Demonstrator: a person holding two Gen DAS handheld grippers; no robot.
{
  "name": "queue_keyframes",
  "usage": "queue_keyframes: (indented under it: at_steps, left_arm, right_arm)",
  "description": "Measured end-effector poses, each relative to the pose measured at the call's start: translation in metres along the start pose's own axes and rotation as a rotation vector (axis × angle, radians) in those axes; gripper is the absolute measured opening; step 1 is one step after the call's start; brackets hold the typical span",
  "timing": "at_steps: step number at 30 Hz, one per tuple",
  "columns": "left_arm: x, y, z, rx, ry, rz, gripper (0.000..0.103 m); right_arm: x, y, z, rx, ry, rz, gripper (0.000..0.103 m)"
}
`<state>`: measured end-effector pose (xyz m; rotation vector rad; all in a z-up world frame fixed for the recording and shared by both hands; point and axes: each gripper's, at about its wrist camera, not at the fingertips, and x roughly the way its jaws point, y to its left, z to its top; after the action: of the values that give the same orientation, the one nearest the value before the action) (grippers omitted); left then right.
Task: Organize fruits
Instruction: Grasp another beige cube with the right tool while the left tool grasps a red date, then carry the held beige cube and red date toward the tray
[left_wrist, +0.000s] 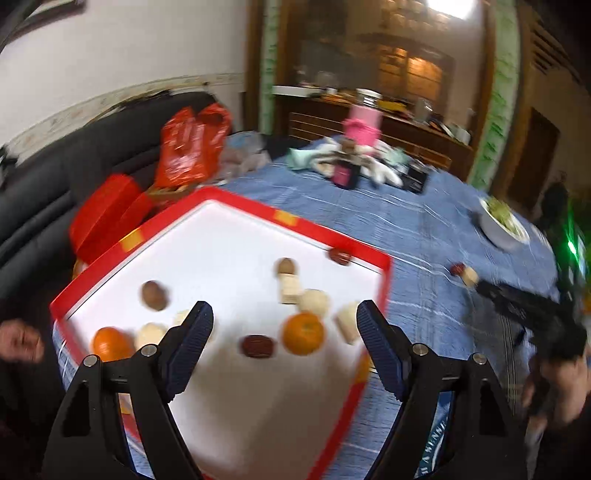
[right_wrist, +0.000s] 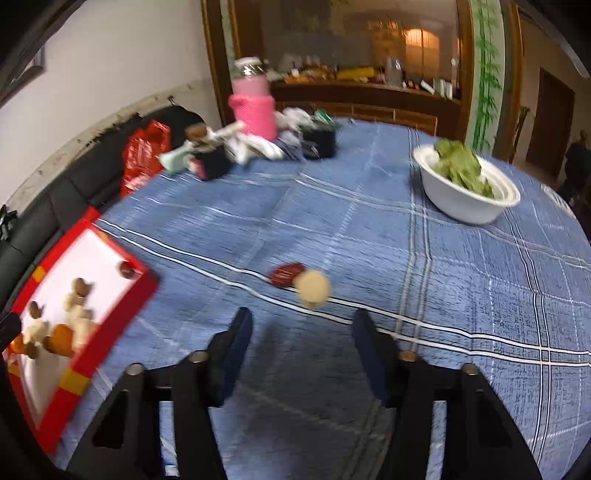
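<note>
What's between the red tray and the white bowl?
In the right wrist view, two things lie on the blue cloth between the red tray and white bowl: a dark red fruit touching a pale round piece.

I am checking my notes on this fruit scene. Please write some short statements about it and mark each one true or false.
1. Both hand-held grippers, left and right, are open and hold nothing. True.
2. Two oranges lie in the red-rimmed tray. True.
3. The white bowl is empty. False: it holds green leaves.
4. The red date and the pale round piece lie inside the tray. False: they lie on the blue tablecloth, outside it.
</note>
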<state>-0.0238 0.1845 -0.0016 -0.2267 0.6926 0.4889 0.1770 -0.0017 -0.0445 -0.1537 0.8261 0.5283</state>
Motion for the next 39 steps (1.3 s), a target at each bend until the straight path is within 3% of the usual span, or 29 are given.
queue_keyframes:
  at_steps: [7, 10, 11, 18, 22, 27, 33, 35, 36, 39]
  left_arm:
    - [0.006, -0.026, 0.004, 0.058, 0.021, -0.033, 0.081]
    - [0.009, -0.036, 0.007, 0.078, 0.022, -0.052, 0.081]
    - [0.009, -0.039, 0.008, 0.083, 0.022, -0.057, 0.081]
    - [0.019, -0.081, 0.018, 0.138, 0.004, -0.109, 0.081]
    - [0.038, -0.133, 0.027, 0.228, 0.014, -0.179, 0.080]
    - [0.081, -0.184, 0.033, 0.314, 0.087, -0.213, 0.079]
    - [0.122, -0.217, 0.036, 0.334, 0.150, -0.212, 0.064]
    - [0.133, -0.223, 0.031, 0.354, 0.181, -0.203, 0.047]
    - [0.134, -0.222, 0.029, 0.351, 0.177, -0.203, 0.046]
    - [0.129, -0.220, 0.029, 0.363, 0.158, -0.163, 0.021]
  right_arm:
    - [0.022, 0.002, 0.015, -0.017, 0.018, 0.009, 0.049]
    - [0.035, 0.001, 0.018, -0.007, 0.049, 0.011, 0.034]
    - [0.039, -0.001, 0.017, 0.004, 0.058, 0.010, 0.024]
    - [0.019, -0.020, 0.006, 0.062, 0.035, 0.017, 0.023]
    - [-0.013, -0.042, -0.010, 0.120, -0.009, 0.017, 0.024]
    - [-0.042, -0.071, -0.028, 0.217, -0.084, 0.045, 0.024]
    - [-0.052, -0.079, -0.024, 0.235, -0.135, 0.077, 0.024]
    - [-0.049, -0.081, -0.025, 0.240, -0.127, 0.088, 0.024]
    - [-0.049, -0.082, -0.025, 0.242, -0.126, 0.090, 0.024]
    - [-0.051, -0.083, -0.025, 0.248, -0.134, 0.099, 0.023]
